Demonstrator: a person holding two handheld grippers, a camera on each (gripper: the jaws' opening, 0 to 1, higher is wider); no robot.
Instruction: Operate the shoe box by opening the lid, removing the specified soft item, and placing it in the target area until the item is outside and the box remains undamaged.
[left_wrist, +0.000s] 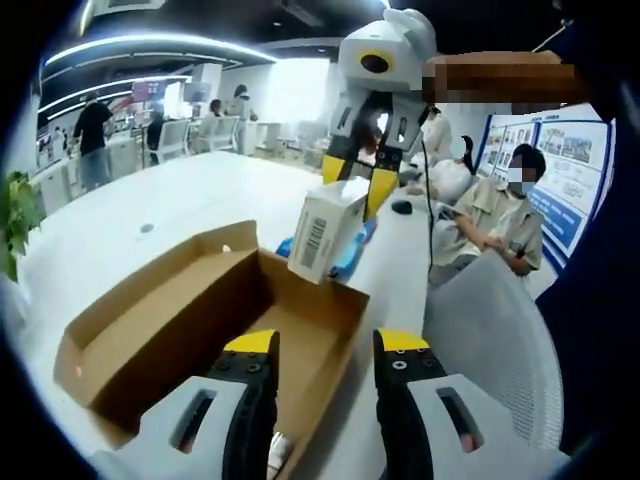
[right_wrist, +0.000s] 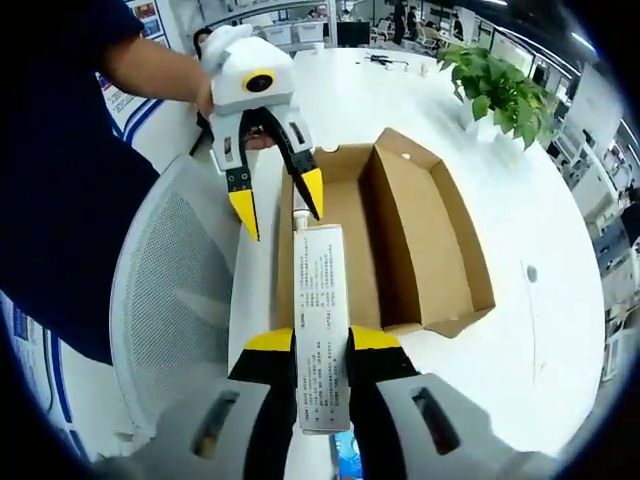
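Note:
An open brown cardboard shoe box (left_wrist: 190, 320) lies on the white table, lid flap folded back. My right gripper (left_wrist: 357, 185) comes down from above, shut on a white printed carton (left_wrist: 325, 232) held over the box's far corner. In the right gripper view that carton (right_wrist: 320, 320) sticks out lengthwise between my right gripper's (right_wrist: 322, 342) yellow-tipped jaws, above the near edge of the box (right_wrist: 420, 240). My left gripper (left_wrist: 325, 345) hangs open over the box's near end with nothing in it. From the right gripper view the left gripper (right_wrist: 280, 212) stands open just past the carton's far end.
A white mesh chair back (left_wrist: 500, 340) (right_wrist: 170, 290) stands against the table edge by the box. A blue object (left_wrist: 352, 255) lies behind the box. A person (left_wrist: 500, 220) sits further along the table. A potted plant (right_wrist: 500, 90) stands on the far side.

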